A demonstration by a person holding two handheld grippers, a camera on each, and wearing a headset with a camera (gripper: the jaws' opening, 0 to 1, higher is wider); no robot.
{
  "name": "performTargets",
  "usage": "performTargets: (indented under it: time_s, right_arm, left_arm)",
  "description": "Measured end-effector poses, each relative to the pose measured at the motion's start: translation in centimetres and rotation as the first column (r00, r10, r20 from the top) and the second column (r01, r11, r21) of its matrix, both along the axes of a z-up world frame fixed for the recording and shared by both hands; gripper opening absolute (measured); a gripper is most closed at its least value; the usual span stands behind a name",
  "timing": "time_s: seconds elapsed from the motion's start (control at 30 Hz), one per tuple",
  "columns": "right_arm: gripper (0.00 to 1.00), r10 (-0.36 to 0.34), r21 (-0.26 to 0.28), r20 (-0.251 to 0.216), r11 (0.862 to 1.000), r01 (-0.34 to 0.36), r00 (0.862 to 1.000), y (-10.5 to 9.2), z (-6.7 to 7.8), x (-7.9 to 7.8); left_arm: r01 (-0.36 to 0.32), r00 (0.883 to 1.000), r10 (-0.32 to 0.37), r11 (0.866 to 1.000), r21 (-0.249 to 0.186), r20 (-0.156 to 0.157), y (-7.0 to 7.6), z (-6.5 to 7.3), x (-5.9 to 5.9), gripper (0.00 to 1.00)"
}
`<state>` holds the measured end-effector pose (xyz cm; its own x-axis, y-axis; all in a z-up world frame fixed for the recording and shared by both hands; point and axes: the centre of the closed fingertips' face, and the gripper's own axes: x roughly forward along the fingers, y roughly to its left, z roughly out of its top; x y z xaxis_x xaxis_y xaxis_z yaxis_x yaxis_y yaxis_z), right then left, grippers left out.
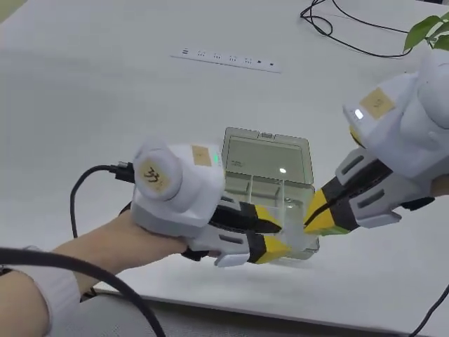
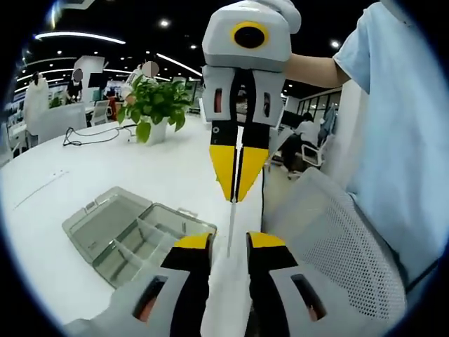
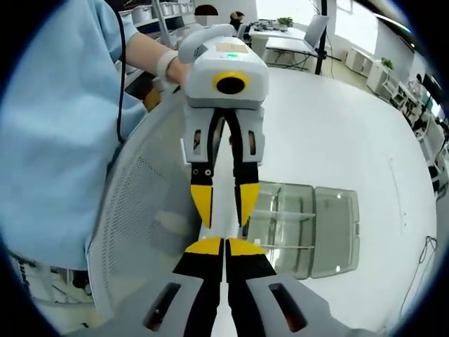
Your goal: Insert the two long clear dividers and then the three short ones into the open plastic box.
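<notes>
The open clear plastic box (image 1: 303, 149) lies on the white table, lid flat behind it, with clear dividers standing in its base (image 1: 250, 188). Just over its front right corner hangs a thin clear divider (image 1: 297, 237). My right gripper (image 1: 312, 220) is shut on that divider, which shows edge-on (image 2: 230, 225) in the left gripper view. My left gripper (image 1: 280, 236) faces it tip to tip, jaws open on either side of the divider. From the left gripper view the box (image 2: 133, 232) is at lower left. From the right gripper view the box (image 3: 309, 225) lies to the right, behind the open left gripper (image 3: 224, 210).
A white power strip (image 1: 228, 60) lies at the table's far side, with black cables (image 1: 344, 35) and a potted plant (image 2: 154, 105) at the far right. The table's near edge runs just below the grippers. A mesh chair (image 3: 147, 210) stands beside the table.
</notes>
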<state>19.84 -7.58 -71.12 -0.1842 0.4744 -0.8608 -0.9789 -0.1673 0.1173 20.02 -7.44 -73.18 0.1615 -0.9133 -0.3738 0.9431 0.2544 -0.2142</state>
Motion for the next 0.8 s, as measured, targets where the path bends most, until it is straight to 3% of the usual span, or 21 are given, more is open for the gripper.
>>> performTargets:
  time_s: [0.13,0.4,0.6,0.7,0.8]
  right_arm:
    - [0.02,-0.073,-0.029,0.058,0.997,0.075,0.996,-0.6,-0.1,2.5]
    - [0.02,-0.131,-0.093,0.098,0.986,0.14,0.987,-2.1,-1.7,5.4]
    - [0.02,-0.153,-0.128,0.109,0.978,0.166,0.982,-2.5,-2.5,6.5]
    - [0.02,-0.154,-0.145,0.113,0.975,0.17,0.982,-2.5,-3.0,6.7]
    - [0.02,-0.158,-0.171,0.124,0.969,0.178,0.98,-2.8,-3.7,7.3]
  left_arm:
    - [-0.079,0.997,0.079,0.997,0.018,0.014,1.1,-0.5,1.2,0.44]
    - [-0.198,0.98,0.198,0.979,0.048,0.012,3.3,-1.2,2.5,0.75]
    - [-0.276,0.961,0.275,0.959,0.07,0.021,5.0,-1.8,3.3,0.93]
    - [-0.313,0.95,0.314,0.946,0.082,0.009,5.8,-2.2,3.6,1.0]
    - [-0.342,0.939,0.343,0.934,0.099,0.005,6.8,-2.6,3.8,1.0]
